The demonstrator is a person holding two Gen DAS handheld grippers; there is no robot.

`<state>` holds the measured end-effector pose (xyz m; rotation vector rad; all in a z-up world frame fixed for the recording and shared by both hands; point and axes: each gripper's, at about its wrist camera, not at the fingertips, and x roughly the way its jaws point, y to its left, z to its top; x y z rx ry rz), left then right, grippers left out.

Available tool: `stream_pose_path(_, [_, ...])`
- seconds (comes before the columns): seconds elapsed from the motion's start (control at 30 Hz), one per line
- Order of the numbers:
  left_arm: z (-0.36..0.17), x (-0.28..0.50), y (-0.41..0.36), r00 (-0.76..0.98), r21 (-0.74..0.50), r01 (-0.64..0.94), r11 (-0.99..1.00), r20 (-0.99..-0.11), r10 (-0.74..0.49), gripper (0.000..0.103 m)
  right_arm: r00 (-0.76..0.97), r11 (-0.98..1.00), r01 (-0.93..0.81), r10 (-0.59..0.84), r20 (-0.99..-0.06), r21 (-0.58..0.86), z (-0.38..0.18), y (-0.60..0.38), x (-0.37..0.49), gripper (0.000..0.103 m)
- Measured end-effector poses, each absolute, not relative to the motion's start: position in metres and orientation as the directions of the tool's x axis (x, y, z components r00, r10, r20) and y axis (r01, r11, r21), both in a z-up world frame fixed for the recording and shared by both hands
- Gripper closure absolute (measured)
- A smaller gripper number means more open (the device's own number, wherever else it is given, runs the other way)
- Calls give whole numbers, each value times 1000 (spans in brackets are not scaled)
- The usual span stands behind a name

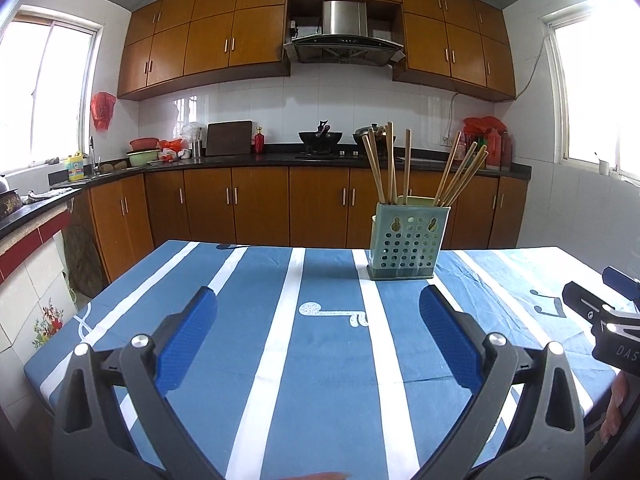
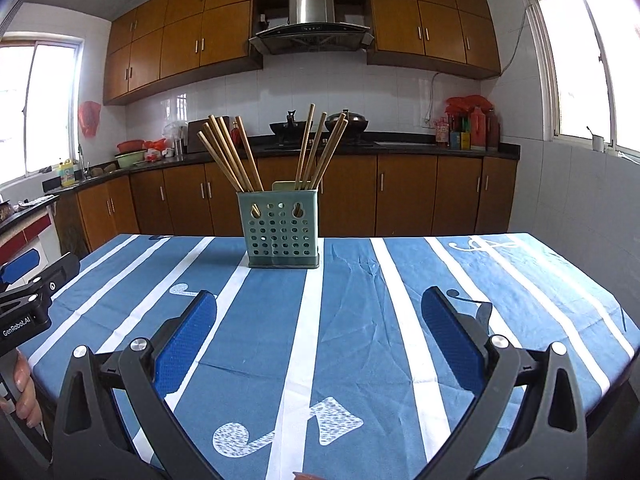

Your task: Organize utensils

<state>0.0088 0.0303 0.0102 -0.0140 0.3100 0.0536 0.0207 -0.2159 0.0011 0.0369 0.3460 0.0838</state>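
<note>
the table (image 2: 360, 280) stands in front of the kitchen counter (image 2: 400, 146). a holder (image 2: 279, 232) sits upright on the table toward its far edge, with chopsticks (image 2: 232, 156) standing in it, one bunch leaning left and another (image 2: 320, 152) leaning right. the left gripper (image 1: 318, 312) and the right gripper (image 2: 319, 314) hover over the near part of the table, side by side, the holder well ahead of both. a wok (image 2: 290, 126) sits on the counter behind the holder.

table (image 2: 400, 312) bears chopstick holder (image 2: 282, 232).
</note>
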Motion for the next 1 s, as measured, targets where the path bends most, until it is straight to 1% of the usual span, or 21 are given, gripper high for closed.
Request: stream_pose_path(1.0, [0, 9, 23, 947, -10, -43, 999, -319, 38, 4, 933, 995, -59, 82, -351, 77, -5, -223, 17, 2])
